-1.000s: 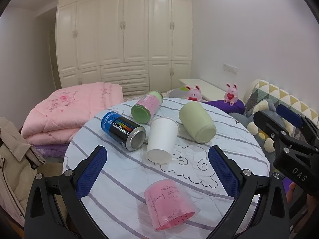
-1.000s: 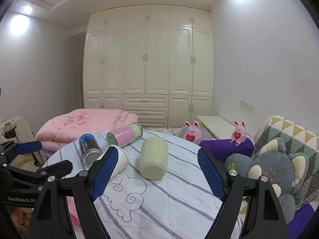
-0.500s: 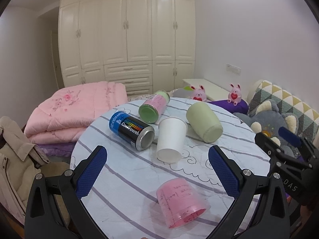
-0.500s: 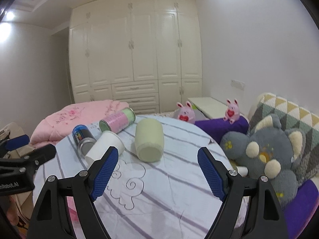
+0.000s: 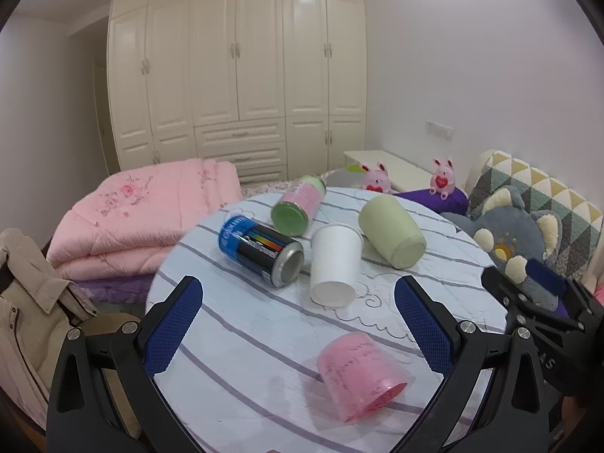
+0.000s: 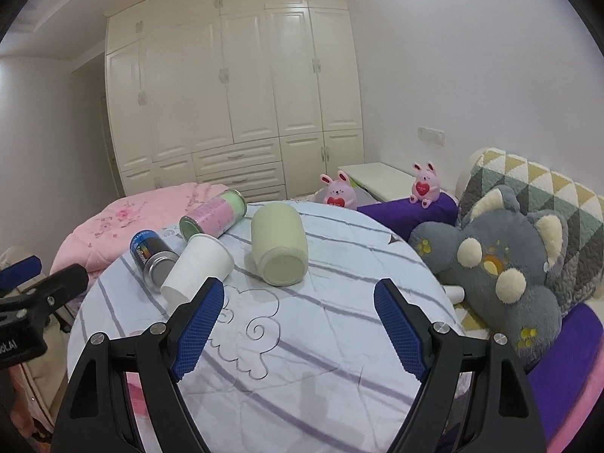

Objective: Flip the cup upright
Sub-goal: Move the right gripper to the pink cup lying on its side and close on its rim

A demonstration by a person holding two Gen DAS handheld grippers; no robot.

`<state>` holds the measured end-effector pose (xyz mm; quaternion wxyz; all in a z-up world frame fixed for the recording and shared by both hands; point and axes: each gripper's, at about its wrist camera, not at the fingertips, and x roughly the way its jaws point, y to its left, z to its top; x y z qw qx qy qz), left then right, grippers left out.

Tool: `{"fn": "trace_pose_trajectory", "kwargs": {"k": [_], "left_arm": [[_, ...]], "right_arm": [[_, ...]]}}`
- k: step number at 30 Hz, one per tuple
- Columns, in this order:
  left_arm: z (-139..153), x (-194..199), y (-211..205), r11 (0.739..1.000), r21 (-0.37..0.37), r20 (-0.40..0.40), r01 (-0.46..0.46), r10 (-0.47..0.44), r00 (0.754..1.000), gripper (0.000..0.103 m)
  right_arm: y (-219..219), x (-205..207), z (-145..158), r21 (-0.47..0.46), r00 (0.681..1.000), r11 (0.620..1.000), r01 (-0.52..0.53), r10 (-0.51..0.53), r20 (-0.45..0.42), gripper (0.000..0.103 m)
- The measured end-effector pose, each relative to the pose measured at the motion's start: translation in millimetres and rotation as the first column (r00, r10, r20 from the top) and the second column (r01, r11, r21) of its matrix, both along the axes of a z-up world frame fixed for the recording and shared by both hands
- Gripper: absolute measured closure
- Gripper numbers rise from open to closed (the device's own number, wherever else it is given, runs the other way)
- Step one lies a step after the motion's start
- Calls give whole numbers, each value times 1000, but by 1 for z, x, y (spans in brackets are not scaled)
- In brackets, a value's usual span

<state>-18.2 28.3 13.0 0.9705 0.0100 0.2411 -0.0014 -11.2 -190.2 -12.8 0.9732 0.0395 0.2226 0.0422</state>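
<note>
Left gripper [image 5: 298, 324]: lower frame of the left wrist view; blue-padded fingers [image 5: 171, 326] spread wide, nothing between them, held above the table.
Right gripper [image 6: 298, 328]: lower frame of the right wrist view; fingers [image 6: 198, 326] likewise wide apart and empty; its black body also shows at the right edge of the left wrist view.
Table [image 5: 234, 343]: round, covered in a white cloth with grey stripes and a swirl drawing.
Pink cup [image 5: 358, 375]: nearest item, lower centre-right of the left wrist view, lying on its side; long axis runs upper left to lower right, open mouth toward the lower right, base toward the upper left. Between the left finger pads in the picture, not touched by them.
White cup [image 5: 334, 264]: middle of the table, on its side; long axis near vertical in the frame, narrow base toward the camera, wide mouth away.
Blue-black can [image 5: 260, 251]: just left of the white cup, on its side, metal end toward the lower right.
Pale green cup [image 5: 392, 230]: right of the white cup, on its side, flat end toward the lower right.
Pink-green can [image 5: 300, 205]: behind the others, on its side, green end toward the camera.
Grey plush toy [image 6: 502, 264]: right of the table.
Pink quilt [image 5: 139, 211]: folded, left beyond the table.
Wardrobe [image 5: 238, 71]: cream, against the far wall.
</note>
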Motion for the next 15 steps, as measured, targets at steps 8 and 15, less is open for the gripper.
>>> {"fn": "trace_pose_trajectory", "kwargs": {"k": [8,15], "left_arm": [[14,-12,35,1000,-20,43,-1,2,999,0],[11,-15,47,998,-52,35,26,-24,999,0]], "right_arm": [[34,-31,-7,86,996,992,-94,92,18,20],[88,-48,-21,0,981,983,-186,186,47,20]]}}
